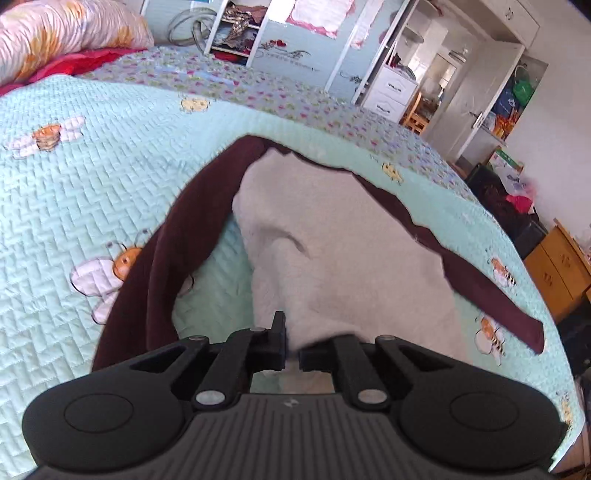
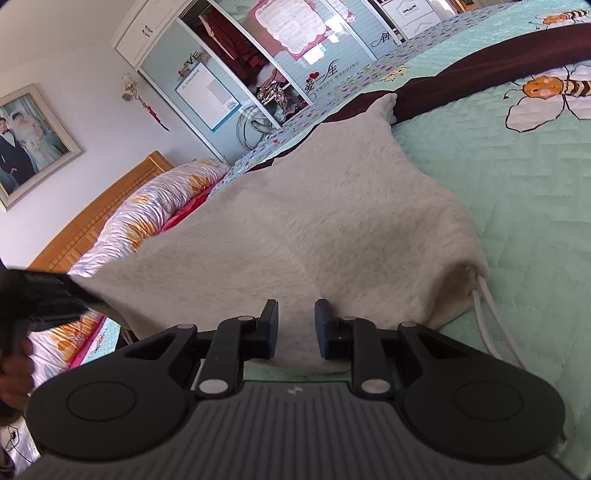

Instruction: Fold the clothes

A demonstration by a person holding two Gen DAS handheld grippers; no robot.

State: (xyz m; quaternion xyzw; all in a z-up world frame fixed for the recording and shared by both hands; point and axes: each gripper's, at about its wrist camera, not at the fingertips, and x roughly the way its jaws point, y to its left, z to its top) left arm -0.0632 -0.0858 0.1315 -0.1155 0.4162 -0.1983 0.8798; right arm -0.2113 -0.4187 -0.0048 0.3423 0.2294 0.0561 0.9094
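Note:
A garment, dark maroon outside point(image 1: 155, 280) with a cream fleece lining point(image 1: 343, 240), lies opened out on the mint quilted bedspread point(image 1: 92, 184). My left gripper point(image 1: 292, 354) is shut on the near edge of the fleece, which rises to its pads. In the right wrist view the same fleece point(image 2: 295, 221) stretches taut and lifted toward my right gripper point(image 2: 295, 328). Its jaws stand a little apart with the thick hem pinched between them. The left gripper's black body point(image 2: 55, 295) holds the fleece edge at the left. White drawstring cords point(image 2: 491, 314) hang from the hem corner.
A flowered duvet point(image 1: 55, 33) and a wooden headboard point(image 2: 92, 218) are at the bed's head. A wardrobe point(image 1: 295, 44) stands beyond the far side. A wooden cabinet point(image 1: 557, 266) and clutter sit past the right edge. A hand point(image 2: 14, 369) shows at lower left.

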